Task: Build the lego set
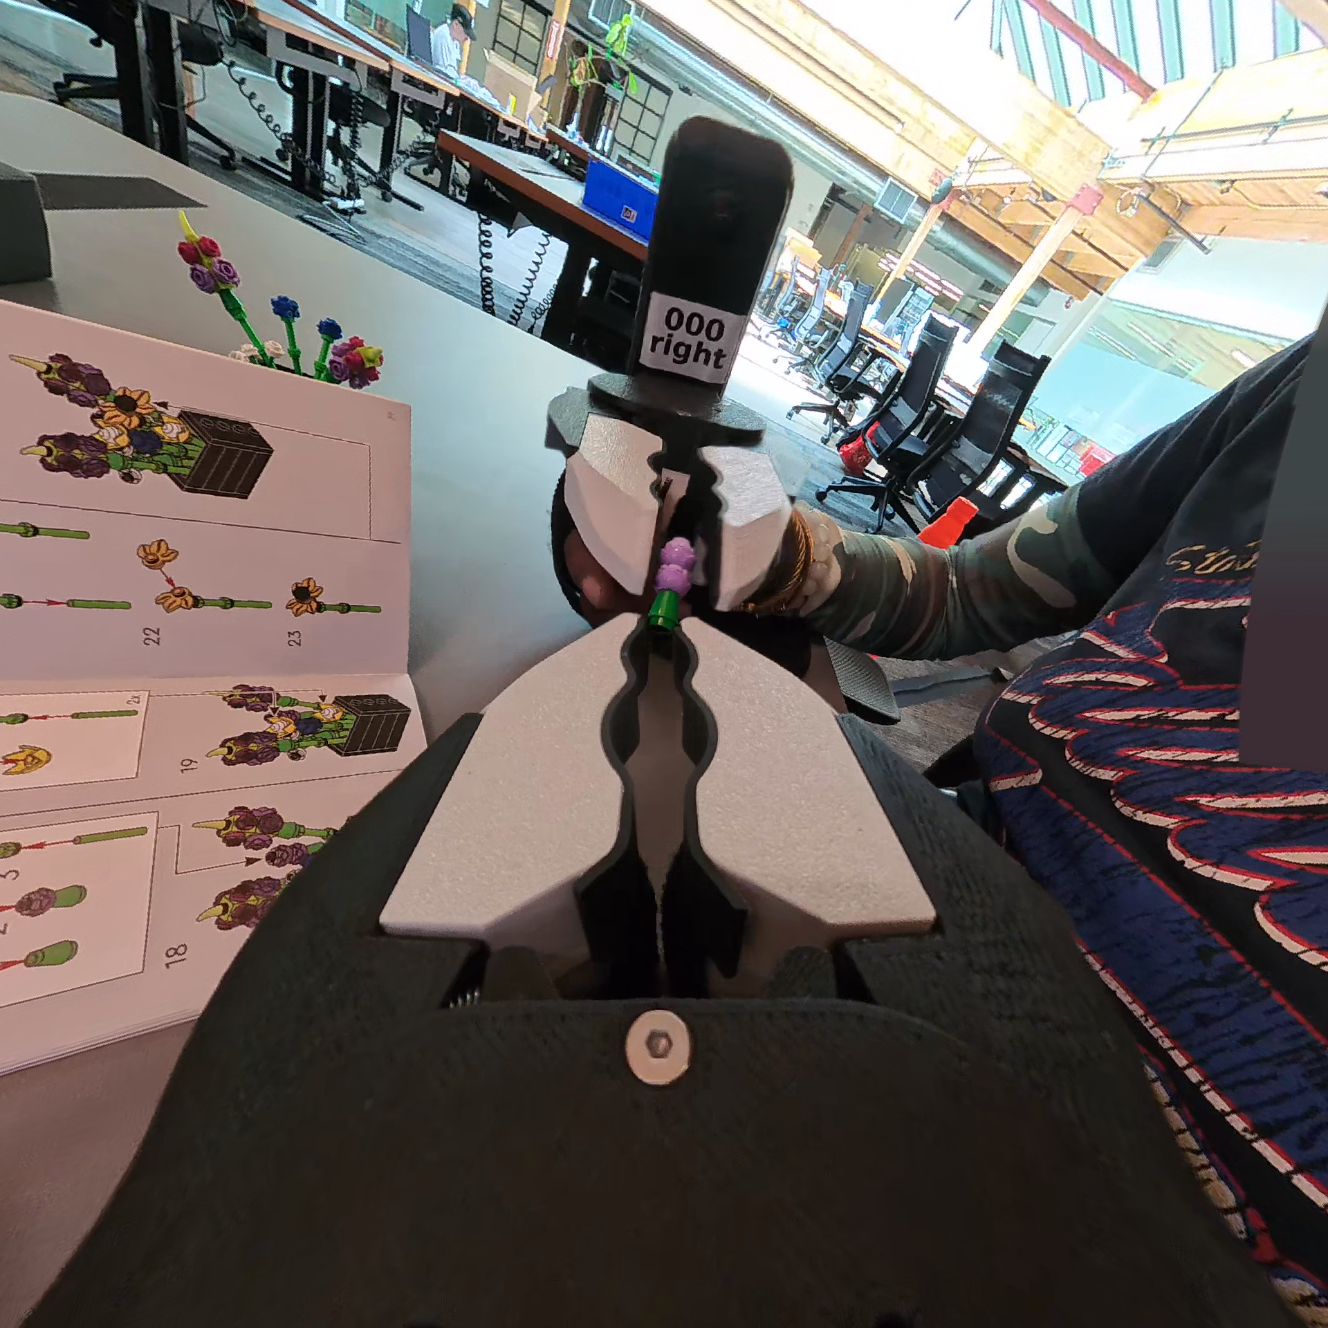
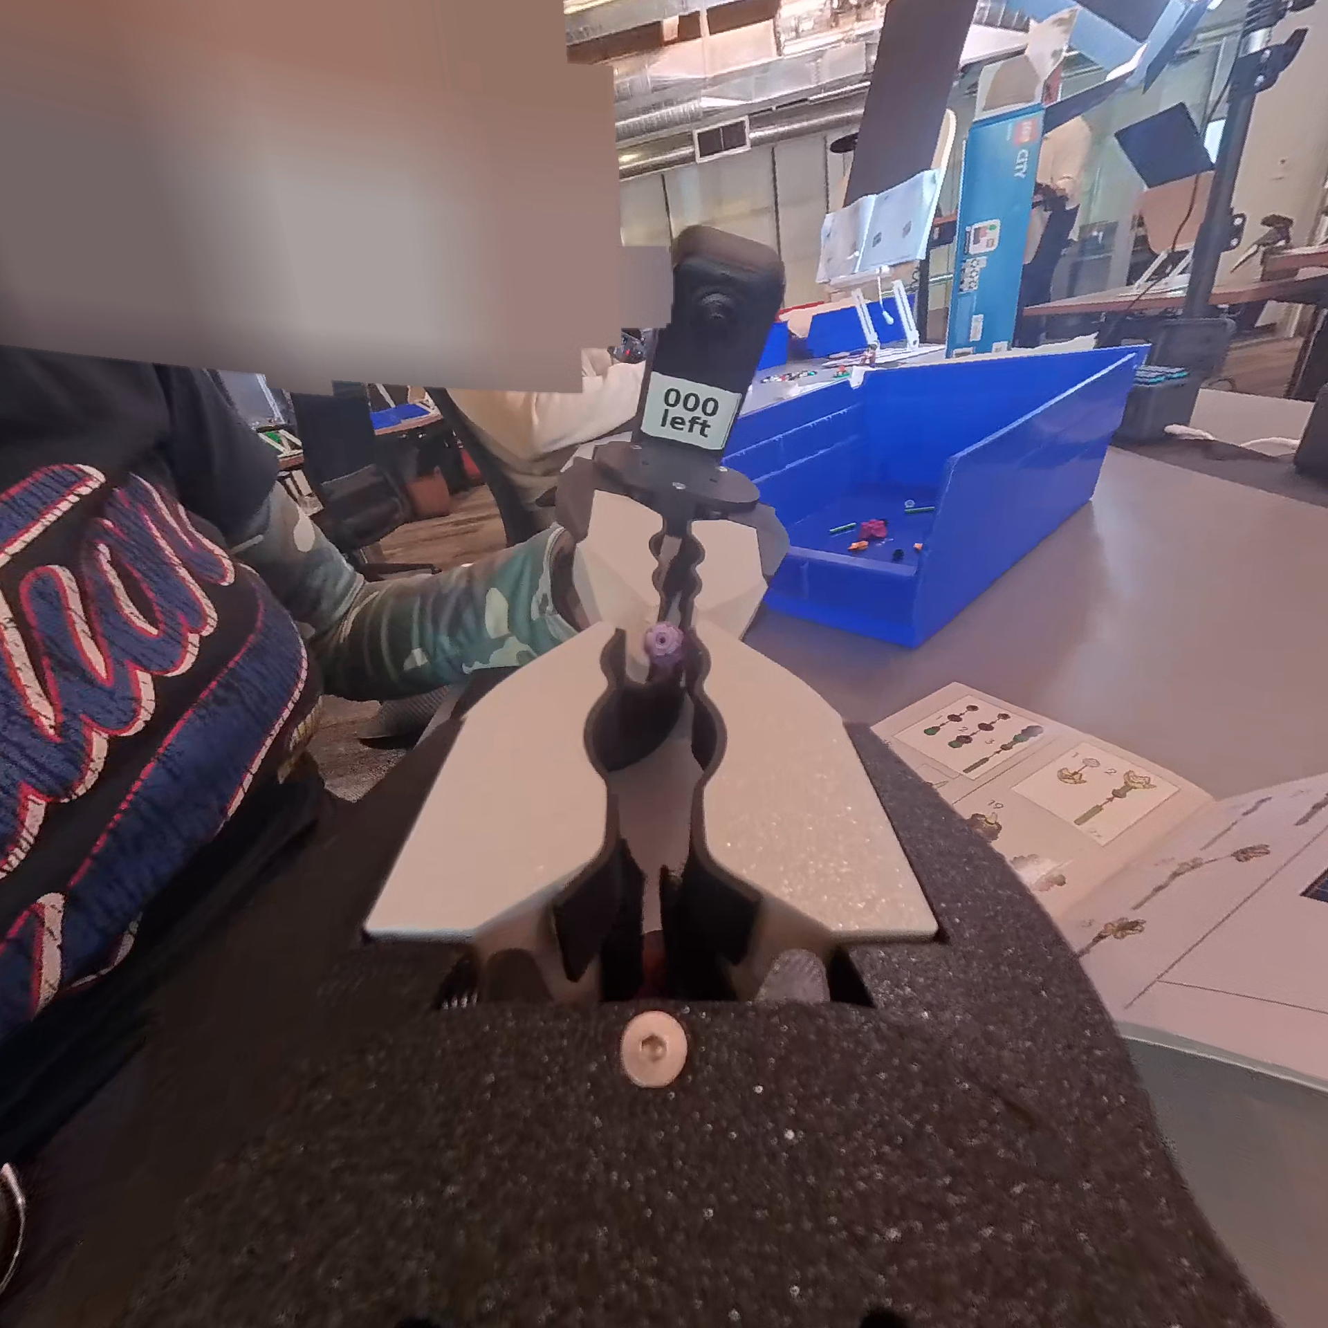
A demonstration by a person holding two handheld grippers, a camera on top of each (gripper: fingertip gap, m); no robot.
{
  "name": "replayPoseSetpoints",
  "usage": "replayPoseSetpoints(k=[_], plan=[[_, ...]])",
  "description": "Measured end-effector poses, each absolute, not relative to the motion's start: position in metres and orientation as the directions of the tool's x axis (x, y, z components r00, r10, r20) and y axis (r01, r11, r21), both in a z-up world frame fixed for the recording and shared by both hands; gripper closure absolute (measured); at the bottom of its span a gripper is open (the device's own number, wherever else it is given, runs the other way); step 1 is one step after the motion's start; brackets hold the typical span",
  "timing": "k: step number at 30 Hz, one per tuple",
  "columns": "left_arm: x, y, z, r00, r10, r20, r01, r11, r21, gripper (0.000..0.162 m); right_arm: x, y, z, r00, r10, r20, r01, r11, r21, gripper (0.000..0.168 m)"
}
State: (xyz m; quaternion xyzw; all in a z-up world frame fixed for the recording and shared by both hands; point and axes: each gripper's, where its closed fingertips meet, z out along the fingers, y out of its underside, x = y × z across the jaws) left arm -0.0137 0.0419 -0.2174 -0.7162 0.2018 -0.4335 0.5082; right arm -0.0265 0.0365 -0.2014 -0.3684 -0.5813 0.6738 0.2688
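Observation:
My left gripper (image 1: pixel 660 636) is shut on a short green stem piece (image 1: pixel 662 616) at its fingertips. My right gripper (image 1: pixel 679 575) faces it tip to tip and is shut on a purple flower stack (image 1: pixel 676 563) that sits on top of the stem. In the right wrist view the purple flower (image 2: pixel 661 639) shows at my right gripper's tips (image 2: pixel 660 650), with the left gripper (image 2: pixel 673 607) just beyond; the stem is hidden there. Both are held above the grey table's near edge.
An open instruction booklet (image 1: pixel 201 575) lies on the grey table (image 1: pixel 489 445), also in the right wrist view (image 2: pixel 1078 826). A built flower bouquet (image 1: pixel 287 323) stands behind it. A blue bin (image 2: pixel 1006 460) holds loose pieces. The person's sleeve (image 1: pixel 934 582) is close. The tips of both grippers are at nearly the same place.

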Motion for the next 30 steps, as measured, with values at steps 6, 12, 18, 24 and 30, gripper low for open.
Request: replayPoseSetpoints(k=[6, 12, 18, 24, 30], plan=[[-0.011, 0.042, -0.215, 0.535, -0.741, 0.406, 0.150, -0.389, -0.909, 0.153, -0.025, 0.038, -0.200, -0.590, 0.789, -0.173, 0.058, -0.172, -0.983, 0.158], [-0.006, 0.039, -0.217, 0.538, -0.757, 0.372, 0.108, -0.375, -0.921, 0.156, -0.022, 0.036, -0.201, -0.601, 0.784, -0.154, 0.062, -0.146, -0.987, 0.158], [-0.013, 0.044, -0.202, 0.545, -0.753, 0.369, 0.216, -0.300, -0.929, 0.156, -0.033, 0.043, -0.183, -0.560, 0.786, -0.261, -0.009, -0.321, -0.947, 0.147], [-0.023, 0.051, -0.194, 0.577, -0.723, 0.379, 0.291, -0.251, -0.923, 0.156, -0.040, 0.043, -0.177, -0.571, 0.747, -0.339, -0.006, -0.417, -0.909, 0.153], [-0.018, 0.049, -0.194, 0.570, -0.736, 0.365, 0.273, -0.249, -0.929, 0.156, -0.039, 0.042, -0.178, -0.571, 0.758, -0.314, -0.010, -0.389, -0.921, 0.158]])
